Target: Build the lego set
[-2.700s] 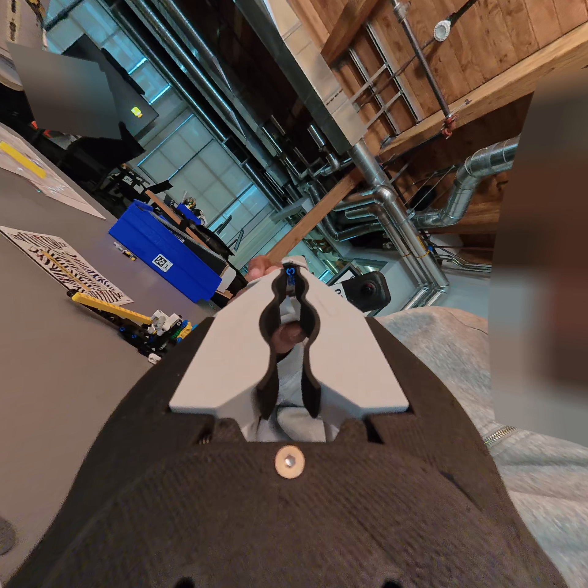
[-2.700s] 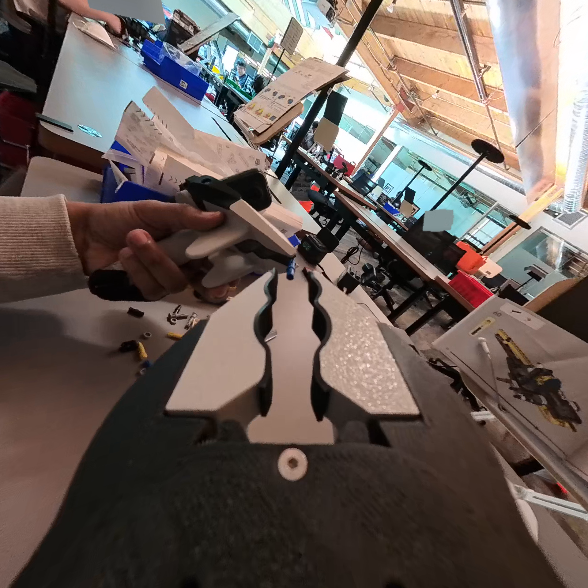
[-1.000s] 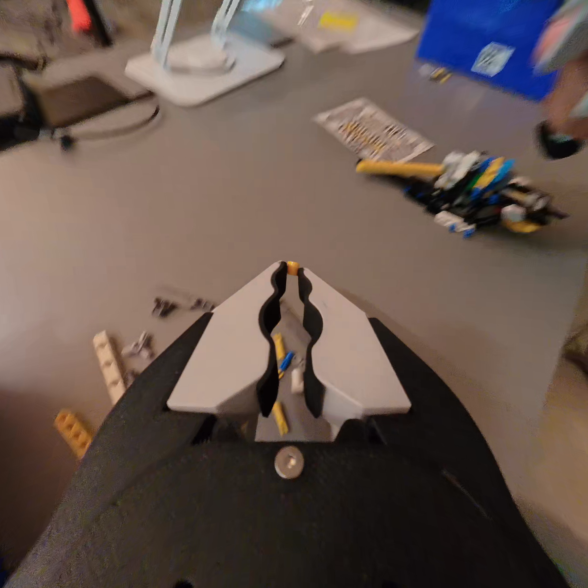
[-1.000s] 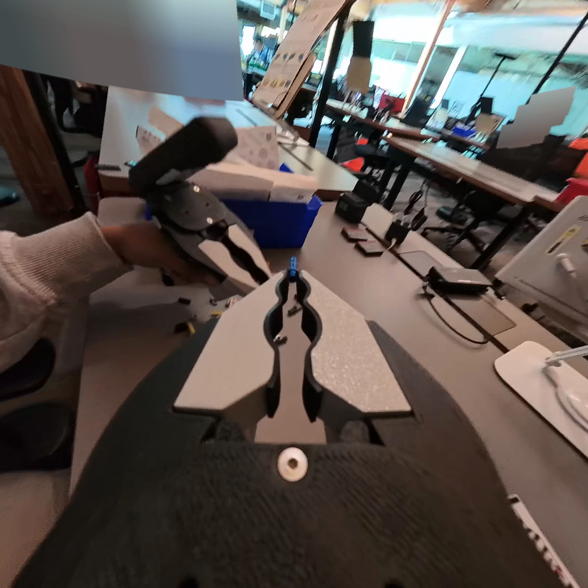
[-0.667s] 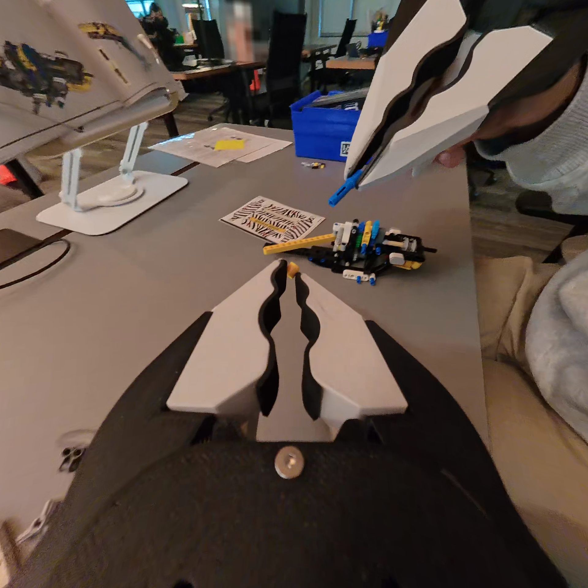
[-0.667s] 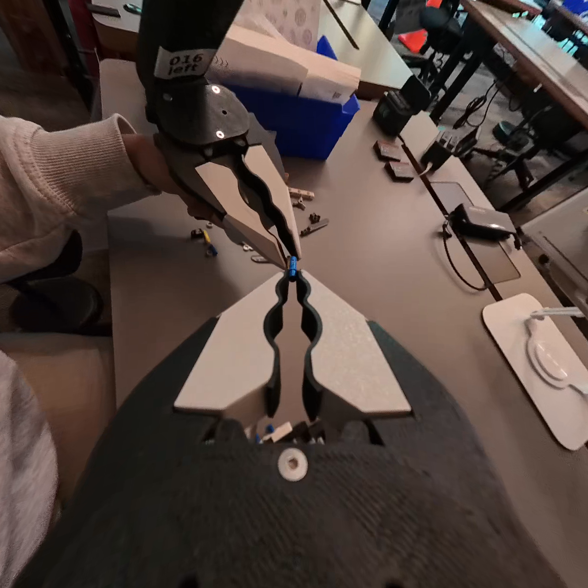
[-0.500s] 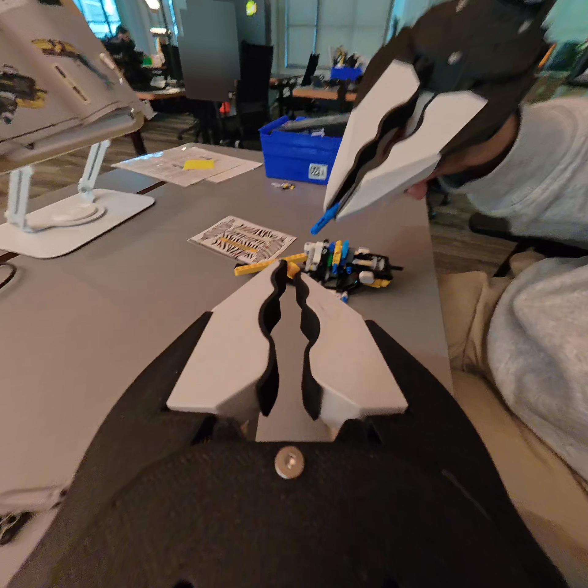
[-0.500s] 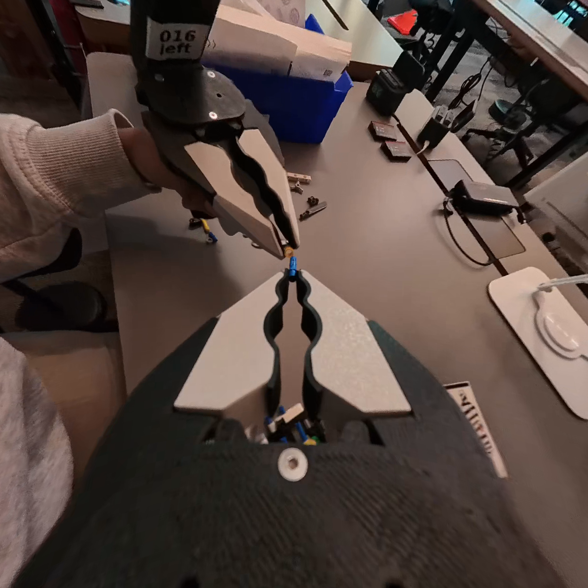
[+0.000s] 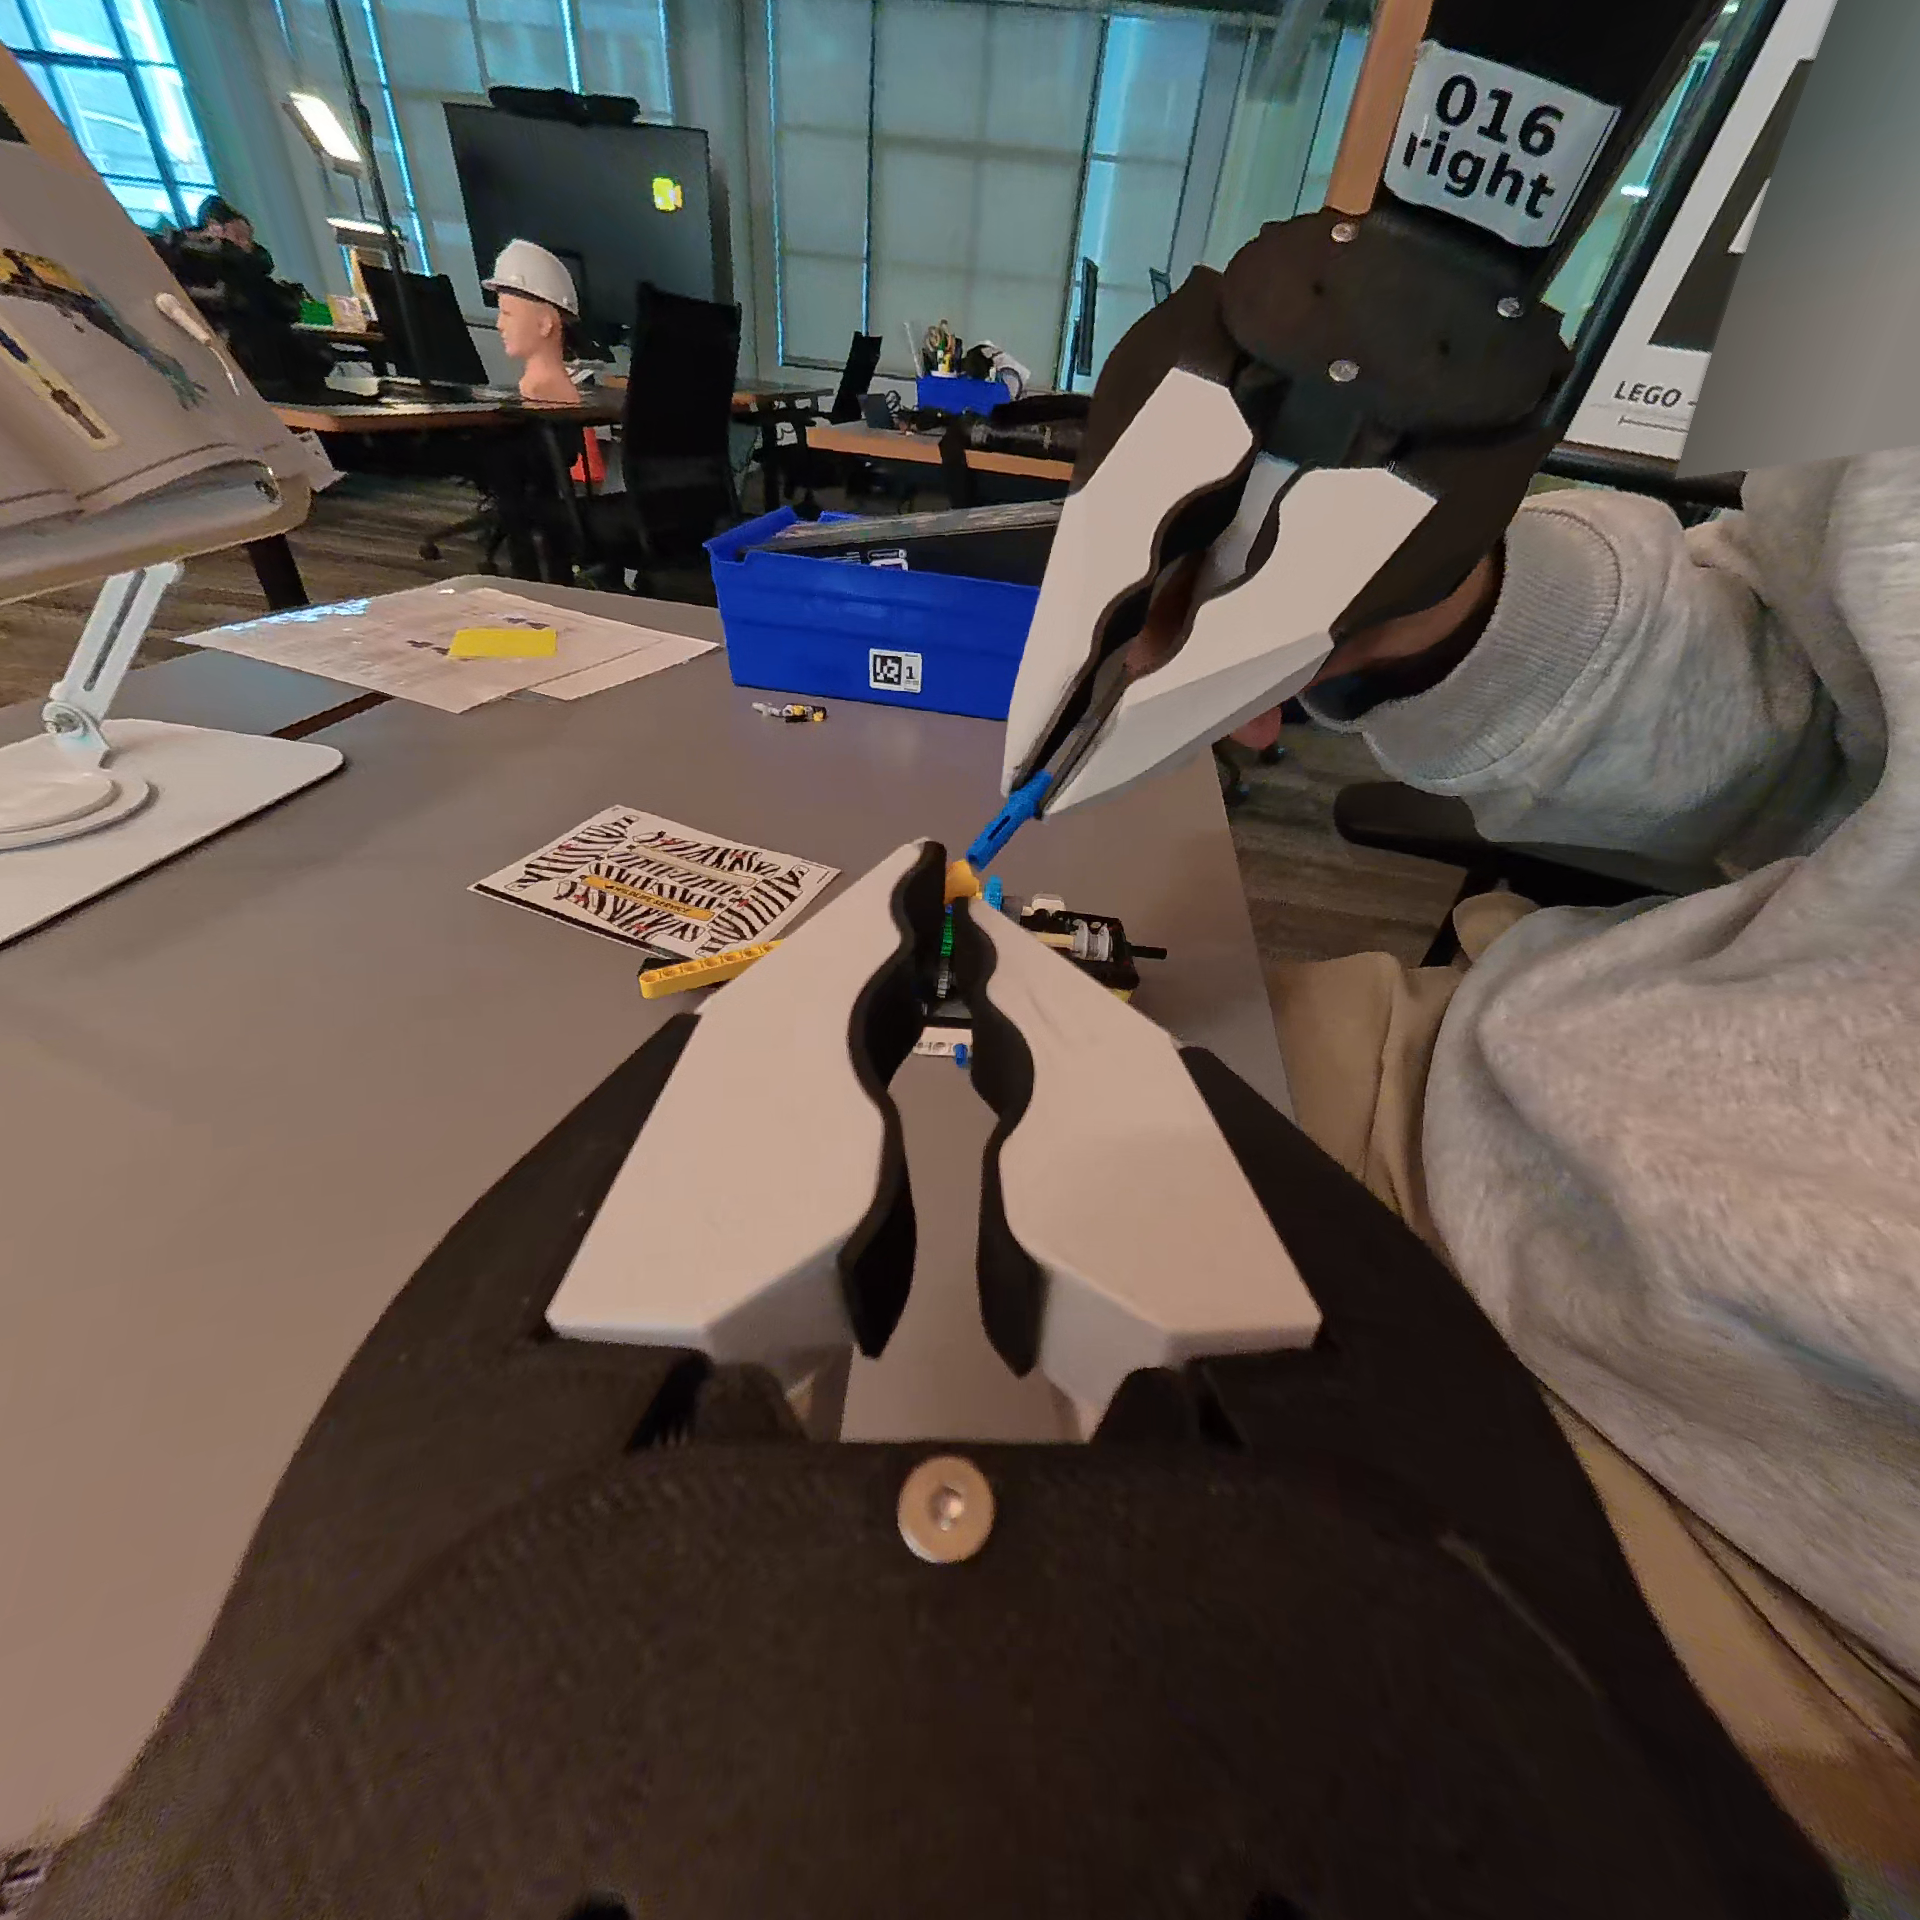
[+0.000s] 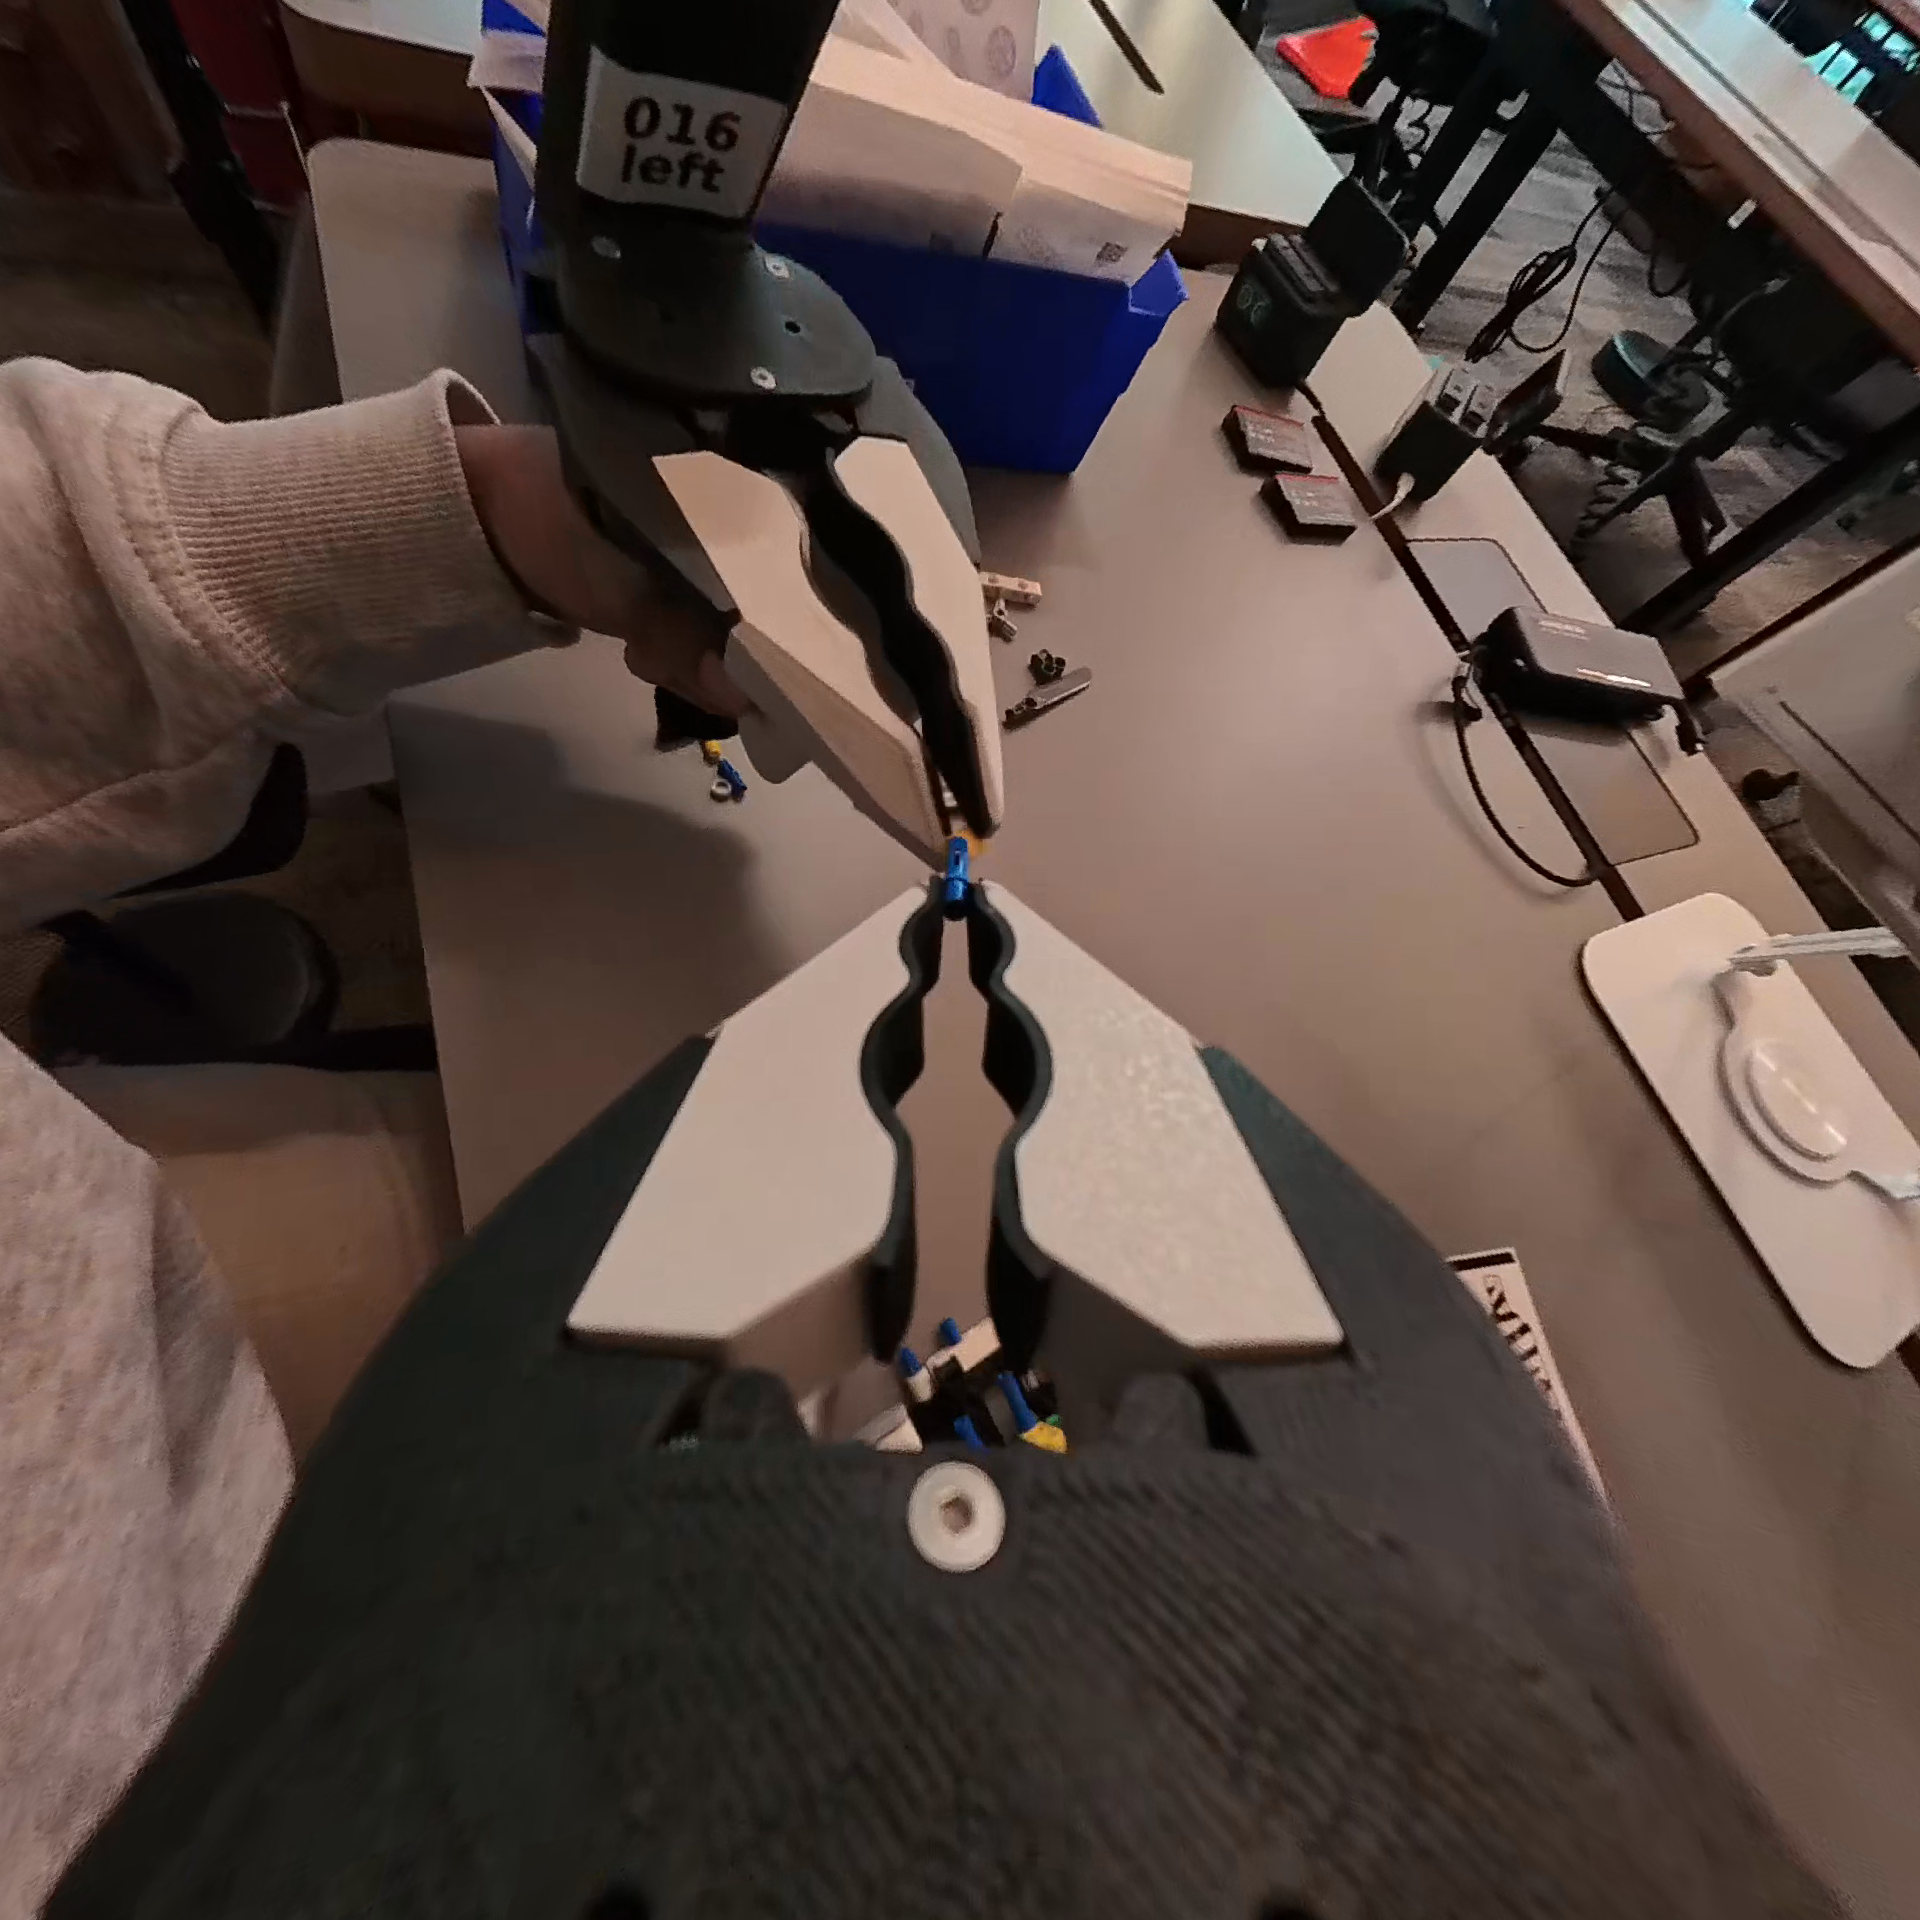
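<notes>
Above a grey table (image 9: 260, 1039), left gripper (image 9: 951, 883) pinching a yellow piece (image 9: 958, 879) meets right gripper (image 10: 954, 899) clamping a blue pin (image 10: 954, 878), tip to tip, apparently for joining.

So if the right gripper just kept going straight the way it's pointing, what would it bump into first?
Probably the small yellow piece pinched in the left gripper. The right gripper holds a blue pin whose tip looks to be at or touching that piece; depth is hard to judge.
</notes>
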The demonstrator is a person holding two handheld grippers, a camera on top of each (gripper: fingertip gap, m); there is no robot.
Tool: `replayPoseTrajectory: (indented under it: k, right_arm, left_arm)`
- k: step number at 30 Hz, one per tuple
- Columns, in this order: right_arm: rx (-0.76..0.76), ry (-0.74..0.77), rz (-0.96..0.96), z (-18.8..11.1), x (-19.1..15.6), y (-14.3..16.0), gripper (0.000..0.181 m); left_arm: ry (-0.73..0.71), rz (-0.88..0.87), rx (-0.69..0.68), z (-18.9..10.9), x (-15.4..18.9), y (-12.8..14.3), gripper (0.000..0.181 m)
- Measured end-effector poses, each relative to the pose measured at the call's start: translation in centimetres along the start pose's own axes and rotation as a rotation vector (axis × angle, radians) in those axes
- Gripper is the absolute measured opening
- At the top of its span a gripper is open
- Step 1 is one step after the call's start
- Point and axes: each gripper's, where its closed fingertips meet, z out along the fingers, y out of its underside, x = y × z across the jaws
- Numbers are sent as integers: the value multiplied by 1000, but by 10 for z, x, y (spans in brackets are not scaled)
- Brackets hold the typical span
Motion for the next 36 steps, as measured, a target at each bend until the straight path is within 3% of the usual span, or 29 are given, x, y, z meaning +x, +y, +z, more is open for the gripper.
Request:
replayPoseTrajectory:
  k: [17,36]
  right_arm:
    - [7,35,47,1,2,9,3]
    - [-71,33,111,-1,-1,43,3]
  left_arm:
    - [15,-55,-26,3,-1,8,3]
    - [37,-131,-231,20,-2,55,4]
